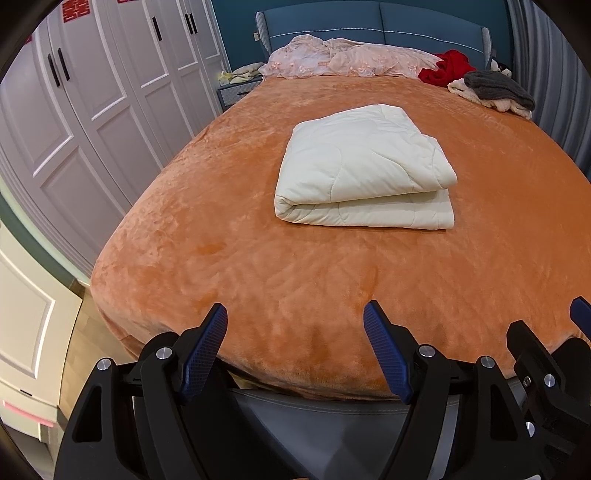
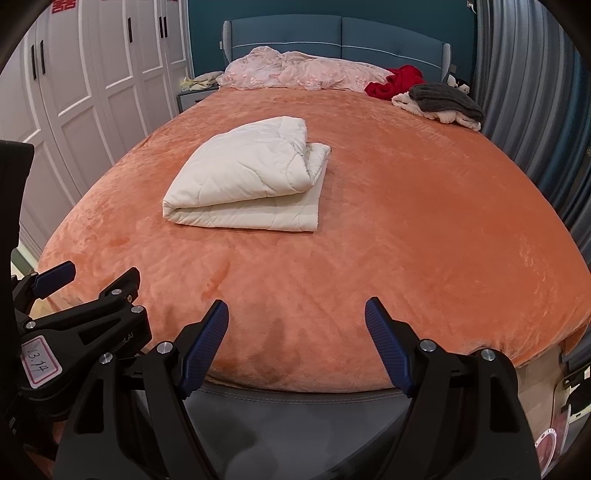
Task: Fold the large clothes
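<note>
A cream quilted blanket (image 1: 364, 170) lies folded into a thick rectangle in the middle of the orange bed (image 1: 258, 266); it also shows in the right wrist view (image 2: 251, 181). My left gripper (image 1: 295, 317) is open and empty above the bed's foot edge, well short of the blanket. My right gripper (image 2: 296, 315) is open and empty beside it, also at the foot edge. The right gripper's finger (image 1: 581, 317) shows at the left wrist view's right edge. The left gripper's finger (image 2: 55, 277) shows at the right wrist view's left side.
Pink bedding (image 1: 347, 59) lies along the blue headboard (image 1: 369, 22). A red garment (image 1: 448, 68) and a grey and cream pile (image 1: 495, 92) sit at the far right corner. White wardrobes (image 1: 92, 92) line the left. Grey curtains (image 2: 535, 92) hang on the right.
</note>
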{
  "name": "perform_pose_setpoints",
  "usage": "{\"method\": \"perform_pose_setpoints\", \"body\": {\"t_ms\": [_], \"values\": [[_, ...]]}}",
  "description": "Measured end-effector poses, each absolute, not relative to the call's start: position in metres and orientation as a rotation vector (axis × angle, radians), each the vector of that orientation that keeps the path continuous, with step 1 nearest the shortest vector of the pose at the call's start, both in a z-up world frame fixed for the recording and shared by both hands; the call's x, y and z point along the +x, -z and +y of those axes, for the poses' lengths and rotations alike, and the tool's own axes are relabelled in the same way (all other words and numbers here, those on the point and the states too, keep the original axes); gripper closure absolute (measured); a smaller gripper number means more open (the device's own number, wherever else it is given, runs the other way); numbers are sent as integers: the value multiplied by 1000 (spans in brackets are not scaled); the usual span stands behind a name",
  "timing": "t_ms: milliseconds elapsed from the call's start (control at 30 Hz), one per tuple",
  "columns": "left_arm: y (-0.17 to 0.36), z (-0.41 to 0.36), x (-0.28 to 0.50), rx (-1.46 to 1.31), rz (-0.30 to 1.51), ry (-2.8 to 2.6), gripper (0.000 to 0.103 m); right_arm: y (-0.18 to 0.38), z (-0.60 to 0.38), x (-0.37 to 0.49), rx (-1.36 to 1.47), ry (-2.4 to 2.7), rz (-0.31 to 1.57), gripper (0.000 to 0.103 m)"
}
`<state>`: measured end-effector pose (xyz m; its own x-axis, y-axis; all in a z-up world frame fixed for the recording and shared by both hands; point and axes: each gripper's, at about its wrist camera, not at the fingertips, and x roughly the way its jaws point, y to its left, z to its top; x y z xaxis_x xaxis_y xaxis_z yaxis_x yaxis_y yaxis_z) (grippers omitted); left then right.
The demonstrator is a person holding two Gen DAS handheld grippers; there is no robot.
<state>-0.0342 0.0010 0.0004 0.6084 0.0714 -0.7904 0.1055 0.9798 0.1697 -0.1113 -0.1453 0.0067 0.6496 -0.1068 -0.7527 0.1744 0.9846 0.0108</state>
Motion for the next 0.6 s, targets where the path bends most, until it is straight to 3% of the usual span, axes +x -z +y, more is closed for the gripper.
{"method": "perform_pose_setpoints", "body": {"t_ms": [600], "values": [[-1, 8, -30, 206, 914, 41, 31, -7, -138, -110, 69, 172, 851, 29]]}}
